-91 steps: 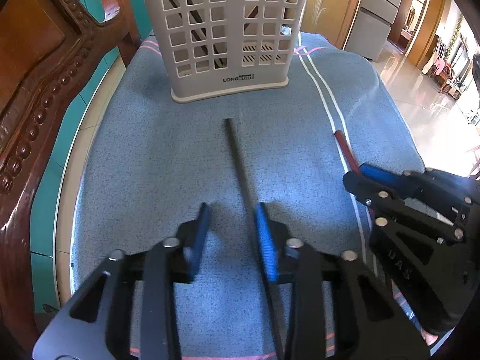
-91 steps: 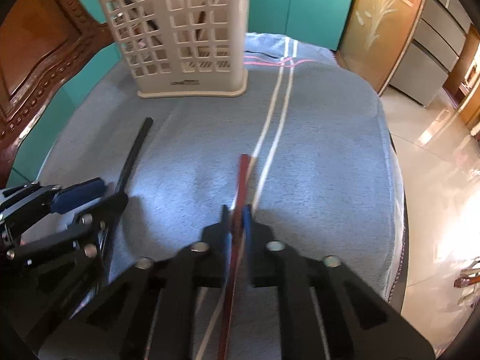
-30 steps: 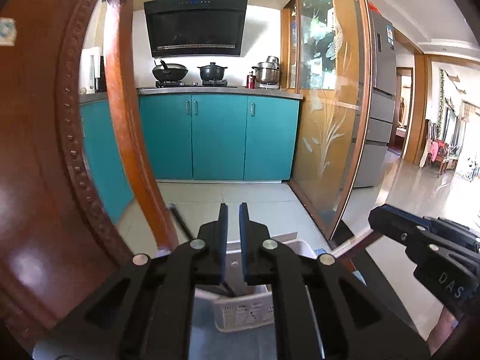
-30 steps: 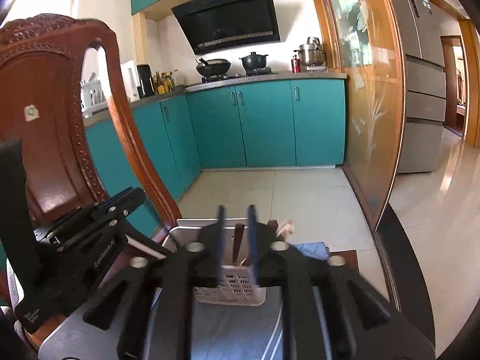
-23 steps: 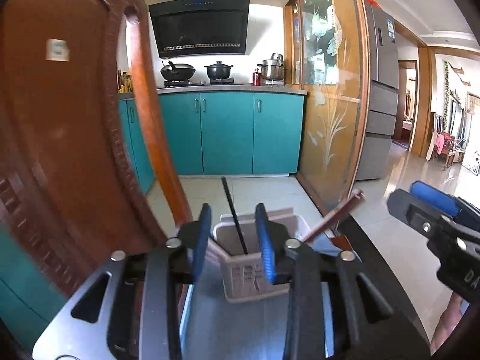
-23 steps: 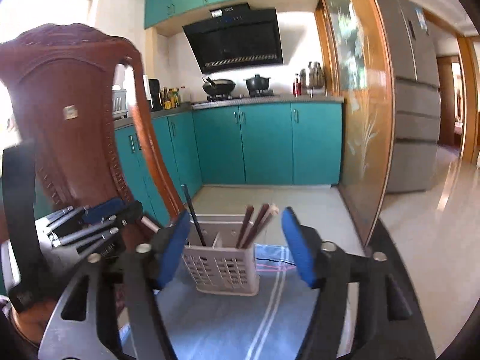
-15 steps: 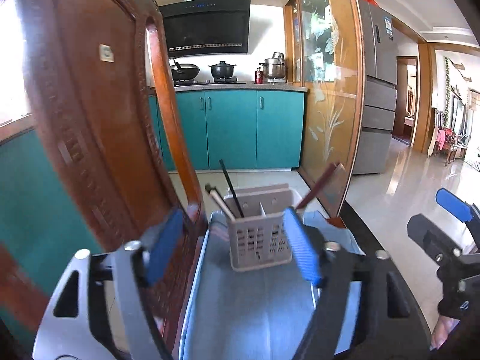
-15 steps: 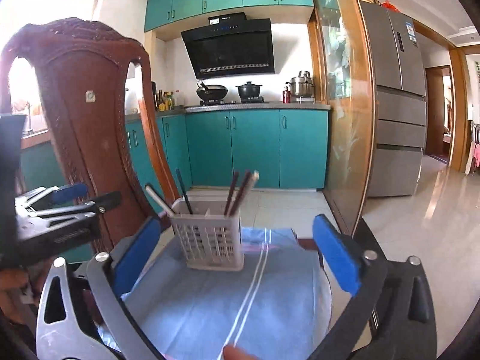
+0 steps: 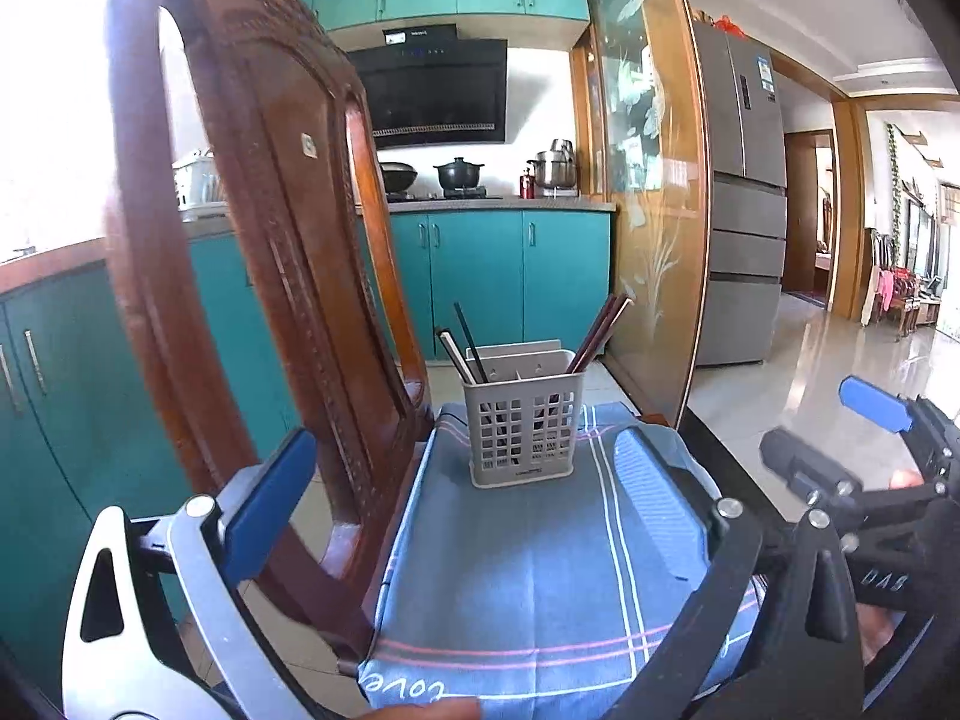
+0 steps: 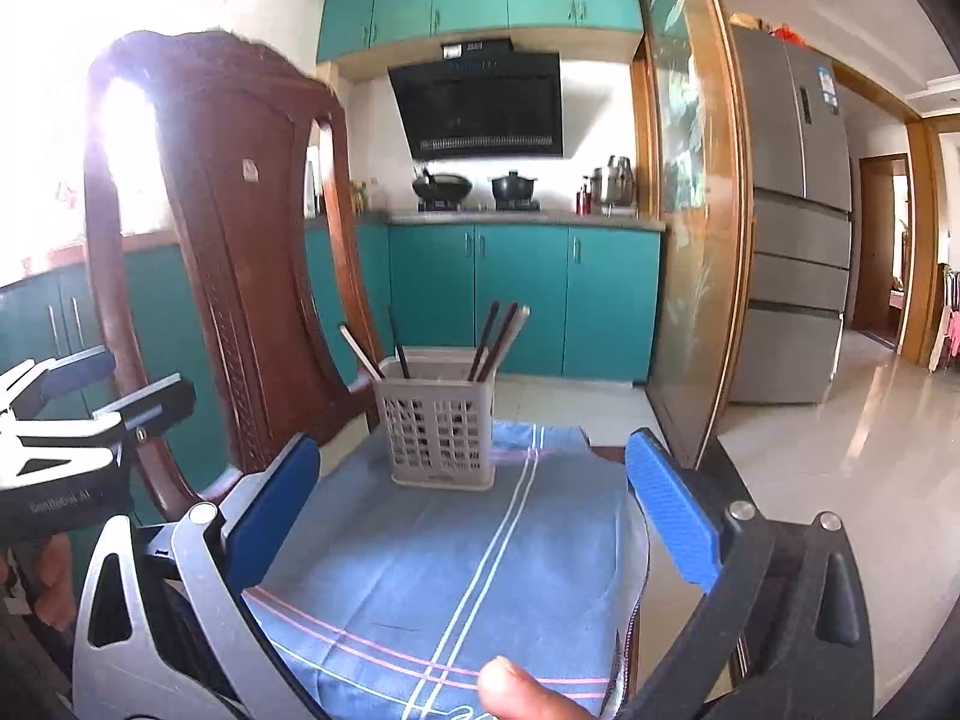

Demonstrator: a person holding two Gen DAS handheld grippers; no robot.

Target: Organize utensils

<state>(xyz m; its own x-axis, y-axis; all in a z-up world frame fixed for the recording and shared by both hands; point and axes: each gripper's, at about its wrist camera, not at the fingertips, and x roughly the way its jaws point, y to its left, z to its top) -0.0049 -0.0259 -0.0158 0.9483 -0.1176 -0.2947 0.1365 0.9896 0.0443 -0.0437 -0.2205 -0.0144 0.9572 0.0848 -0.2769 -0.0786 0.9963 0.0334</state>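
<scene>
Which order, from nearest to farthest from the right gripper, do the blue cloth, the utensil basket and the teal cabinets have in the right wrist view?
From the right gripper, whose jaws stand wide open:
1. The blue cloth, directly below and between the fingers.
2. The utensil basket, at the cloth's far end, slightly left of centre.
3. The teal cabinets, across the floor, behind the basket.

Bright left-side glare, fisheye-warped edges
</scene>
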